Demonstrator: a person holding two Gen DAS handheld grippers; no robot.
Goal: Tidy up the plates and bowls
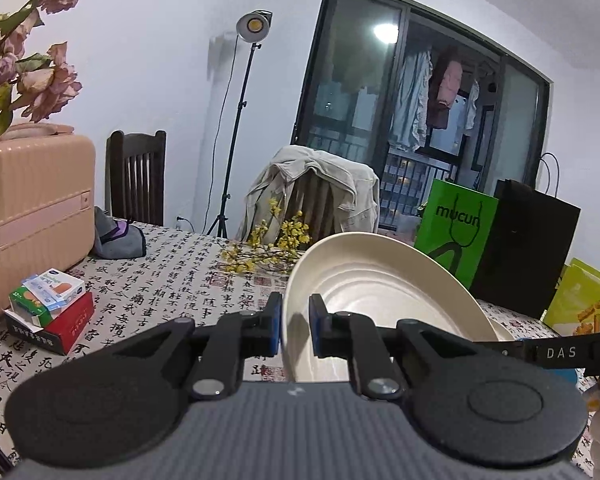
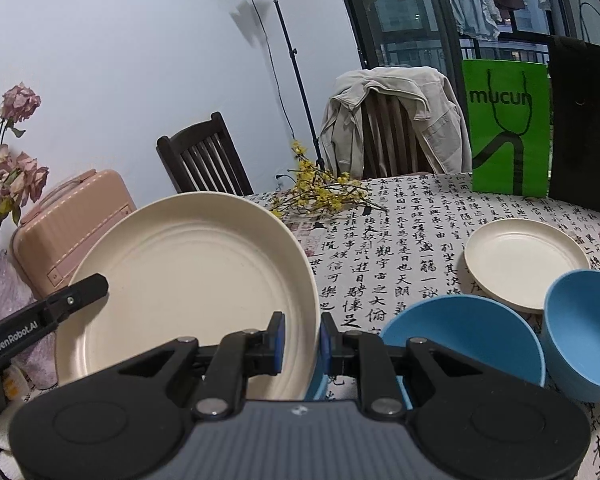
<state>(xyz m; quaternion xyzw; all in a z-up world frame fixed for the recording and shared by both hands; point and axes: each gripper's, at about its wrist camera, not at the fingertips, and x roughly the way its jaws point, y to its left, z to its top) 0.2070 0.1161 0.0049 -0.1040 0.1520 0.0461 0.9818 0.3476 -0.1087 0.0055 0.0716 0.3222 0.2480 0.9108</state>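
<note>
Both claws, left claw (image 1: pixel 295 326) and right claw (image 2: pixel 303 344), are clamped on opposite rims of the large cream plate (image 2: pixel 188 276), carried tilted above the table (image 2: pixel 400 240). Next (probably) it must be set down level, clear of the blue bowls (image 2: pixel 464 336).

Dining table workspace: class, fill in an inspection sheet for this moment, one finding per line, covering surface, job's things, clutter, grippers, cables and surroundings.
Surface: table under a calligraphy-print cloth.
Job's things: large cream plate lifted and tilted; small cream plate flat on the cloth; two blue bowls beside it.
Clutter: yellow flower sprigs, green bag, black bag, pink case, small boxes.
Grippers: left gripper and right gripper each clamp the large plate's rim.
Cables: lamp lead down the wall.
Surroundings: lamp stand, two chairs, one with a jacket, dark window.
</note>
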